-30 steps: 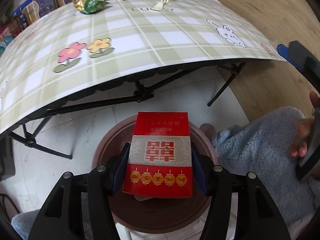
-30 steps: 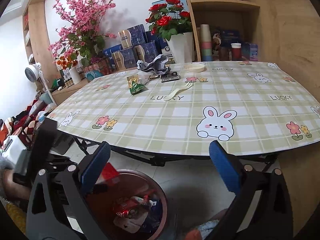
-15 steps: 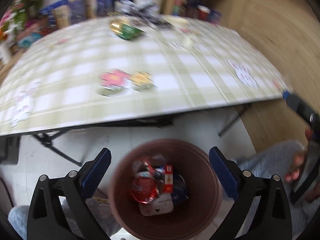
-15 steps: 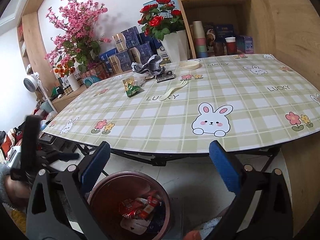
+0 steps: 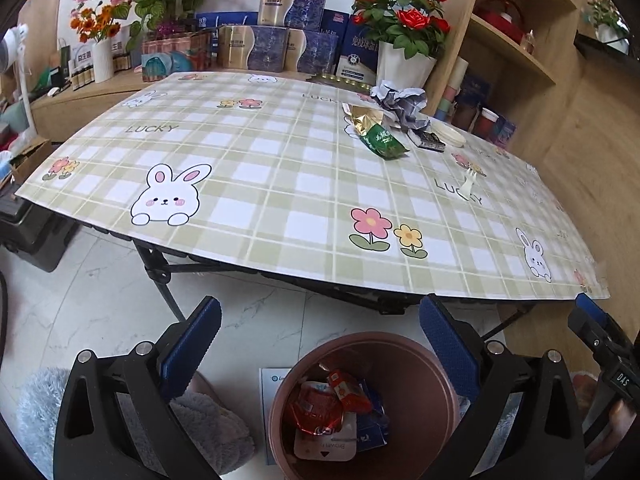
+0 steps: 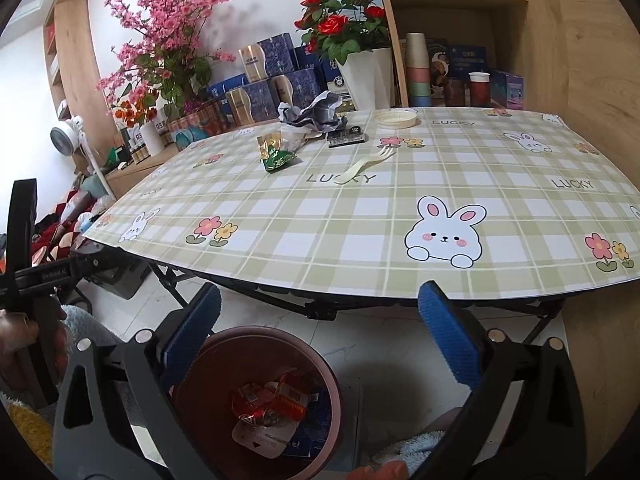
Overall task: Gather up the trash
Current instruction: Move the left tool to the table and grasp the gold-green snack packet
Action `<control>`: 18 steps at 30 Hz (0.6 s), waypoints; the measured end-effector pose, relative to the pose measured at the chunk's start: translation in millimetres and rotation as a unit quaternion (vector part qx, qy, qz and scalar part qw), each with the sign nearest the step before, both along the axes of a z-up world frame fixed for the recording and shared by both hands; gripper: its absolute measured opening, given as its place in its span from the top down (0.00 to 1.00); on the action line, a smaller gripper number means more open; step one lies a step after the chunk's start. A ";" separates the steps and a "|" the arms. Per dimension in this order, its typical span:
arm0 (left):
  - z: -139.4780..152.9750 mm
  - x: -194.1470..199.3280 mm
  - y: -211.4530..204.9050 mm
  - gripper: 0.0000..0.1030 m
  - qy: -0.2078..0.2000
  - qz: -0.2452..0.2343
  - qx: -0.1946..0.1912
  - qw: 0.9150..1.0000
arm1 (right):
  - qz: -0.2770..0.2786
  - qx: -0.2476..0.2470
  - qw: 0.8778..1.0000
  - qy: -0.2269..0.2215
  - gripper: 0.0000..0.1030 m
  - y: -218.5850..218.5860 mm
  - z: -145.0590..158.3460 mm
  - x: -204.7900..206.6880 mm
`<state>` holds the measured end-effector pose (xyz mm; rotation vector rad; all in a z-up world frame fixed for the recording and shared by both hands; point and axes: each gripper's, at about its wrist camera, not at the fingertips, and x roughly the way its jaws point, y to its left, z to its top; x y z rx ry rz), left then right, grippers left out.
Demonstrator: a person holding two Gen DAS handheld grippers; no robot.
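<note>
A brown trash bin (image 5: 420, 350) stands on the floor below the table edge, with red wrappers and a red box (image 5: 348, 394) inside; it also shows in the right wrist view (image 6: 216, 384). My left gripper (image 5: 320, 344) is open and empty above the bin. My right gripper (image 6: 320, 332) is open and empty, above and right of the bin. On the table lie a green and gold wrapper (image 5: 380, 136) (image 6: 276, 154), a plastic fork (image 6: 362, 166) (image 5: 466, 186), crumpled grey paper (image 6: 314, 112), a dark packet (image 6: 346, 136) and a white lid (image 6: 396, 118).
The plaid table (image 5: 280, 184) has folding black legs (image 5: 160, 276) under it. Flower vases and blue boxes (image 6: 276, 80) line the back. A wooden shelf (image 6: 456, 40) and wall stand at the right. A dark case (image 5: 32, 232) sits on the floor at left.
My left gripper opened and dropped the red box into the bin, then tilted up toward the table. My right gripper stayed open and shifted slightly.
</note>
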<state>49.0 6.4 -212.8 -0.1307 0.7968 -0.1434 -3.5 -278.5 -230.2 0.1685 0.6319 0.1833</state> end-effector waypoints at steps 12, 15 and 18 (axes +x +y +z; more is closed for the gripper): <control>29.8 48.3 -17.3 0.06 -0.032 -0.047 0.010 0.998 | -0.023 0.031 0.999 0.020 0.05 -15.4 2.6 14.8; 39.3 77.4 -26.5 0.06 -0.030 -0.060 0.005 0.998 | -0.060 -0.002 0.997 0.039 0.05 -20.3 5.0 30.8; 42.4 109.6 -35.0 0.06 -0.019 -0.055 0.007 0.998 | -0.078 -0.007 0.996 0.044 0.06 -28.3 9.4 46.1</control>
